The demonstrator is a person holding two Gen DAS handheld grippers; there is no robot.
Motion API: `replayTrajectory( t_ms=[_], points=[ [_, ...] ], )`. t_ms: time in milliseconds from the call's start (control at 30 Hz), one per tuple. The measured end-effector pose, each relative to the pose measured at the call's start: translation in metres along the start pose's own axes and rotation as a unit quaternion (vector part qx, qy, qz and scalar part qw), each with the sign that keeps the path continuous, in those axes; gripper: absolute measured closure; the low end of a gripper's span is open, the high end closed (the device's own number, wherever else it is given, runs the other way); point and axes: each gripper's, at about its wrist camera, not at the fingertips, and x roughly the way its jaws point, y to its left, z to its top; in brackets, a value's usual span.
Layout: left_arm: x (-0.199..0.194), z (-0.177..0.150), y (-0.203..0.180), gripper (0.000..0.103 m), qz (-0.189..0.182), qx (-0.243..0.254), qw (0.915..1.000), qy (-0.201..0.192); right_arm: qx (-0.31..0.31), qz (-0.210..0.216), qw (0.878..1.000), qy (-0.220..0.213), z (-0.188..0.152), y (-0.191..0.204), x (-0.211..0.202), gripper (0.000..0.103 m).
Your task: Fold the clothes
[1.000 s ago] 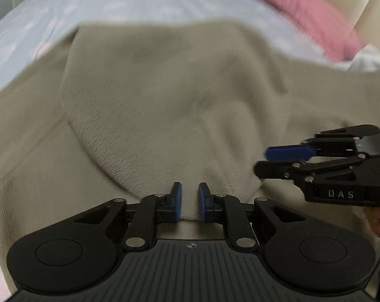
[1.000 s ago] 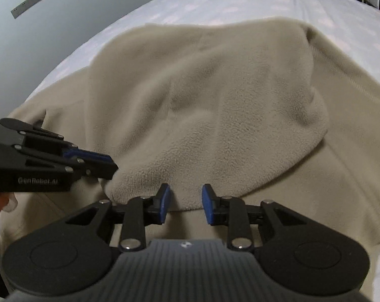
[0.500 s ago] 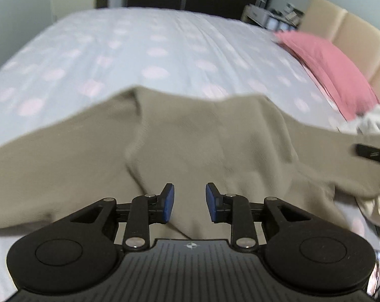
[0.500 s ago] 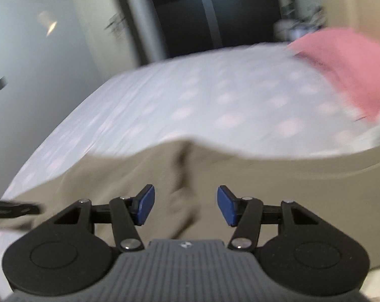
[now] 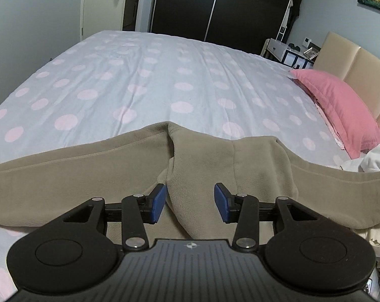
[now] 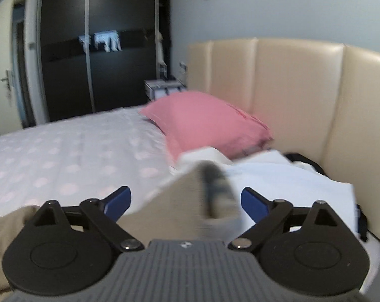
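Withdrawn from the fleece since a second ago, when both sets of jaws stood nearly closed at the folded hood's edge and each gripper showed in the other's view; now raised, jaws parted, room visible beyond. Beige fleece hoodie [image 5: 109, 176] spread flat across the near edge of the bed [image 5: 144, 85], long axis running left to right across the left wrist view, sleeves reaching toward both sides, hood [image 5: 215, 161] folded down over the middle. Left gripper [image 5: 190, 202] directly above the hood, jaws well apart, nothing between them but fleece lying below, apparently untouched. Right gripper [image 6: 186, 201] turned toward the headboard [image 6: 290, 95], jaws wide apart; a blurred beige point [image 6: 190, 206] with a dark streak between them, possibly a sleeve end or another garment, too smeared by motion to identify, contact not determinable. Only a strip of the hoody at the lower left of that view. Nearer the garment body: the left gripper; next fold likely taken across the long axis, from a sleeve inward. Outward: pink pillow [image 5: 341, 110] at the bed head, white clothes [image 6: 278, 176] piled just beside it, dark wardrobe [image 5: 180, 5] behind.
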Motion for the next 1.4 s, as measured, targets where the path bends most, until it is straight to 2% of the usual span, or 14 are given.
replayTrajectory(
  t_ms=[67,200,367,433,467,533,567,667,733,833,967,1167,1267,1400],
  points=[
    [-0.002,0.0,-0.002,0.063,0.0,0.003,1.0,0.0,0.016,-0.004,1.0,0.022,0.001,-0.02,0.009,0.008],
    [-0.01,0.002,-0.004,0.063,-0.001,-0.005,0.9999,-0.01,0.086,0.021,0.995,0.051,-0.006,-0.046,0.029,0.008],
    [-0.014,0.002,-0.003,0.062,0.0,-0.011,0.9999,-0.013,0.129,0.029,0.988,0.078,-0.015,-0.048,0.064,0.01],
    [-0.016,0.002,-0.001,0.062,0.002,-0.012,0.9998,-0.015,0.152,0.033,0.985,0.079,-0.019,-0.047,0.075,0.033],
    [-0.018,0.001,-0.001,0.062,0.002,-0.012,0.9998,-0.017,0.165,0.038,0.982,0.077,-0.019,-0.049,0.078,0.058],
    [-0.018,0.001,0.002,0.062,0.004,-0.014,0.9998,-0.017,0.186,0.056,0.977,0.085,-0.015,-0.049,0.079,0.064],
    [-0.017,0.0,0.003,0.062,0.004,-0.015,0.9997,-0.016,0.183,0.067,0.977,0.086,-0.01,-0.044,0.078,0.072],
    [-0.01,-0.001,0.007,0.062,0.006,-0.018,0.9998,-0.009,0.174,0.106,0.975,0.087,0.008,-0.025,0.07,0.084],
    [-0.003,-0.001,0.009,0.062,0.007,-0.022,0.9997,0.0,0.177,0.135,0.971,0.087,0.022,-0.009,0.065,0.086],
    [0.004,-0.001,0.012,0.062,-0.001,-0.032,0.9995,0.009,0.167,0.168,0.968,0.081,0.049,0.028,0.054,0.087],
    [0.007,0.002,0.016,0.062,-0.01,-0.045,0.9989,0.011,0.124,0.188,0.973,0.052,0.099,0.093,0.042,0.088],
    [0.007,0.003,0.03,0.062,-0.015,-0.058,0.9982,0.008,0.082,0.242,0.966,0.03,0.167,0.2,0.022,0.088],
    [0.009,0.005,0.041,0.062,-0.009,-0.072,0.9973,0.011,0.056,0.271,0.96,0.034,0.182,0.261,0.013,0.088],
    [0.006,0.008,0.053,0.062,-0.009,-0.089,0.996,0.012,0.029,0.303,0.951,0.055,0.179,0.343,0.012,0.088]
  ],
)
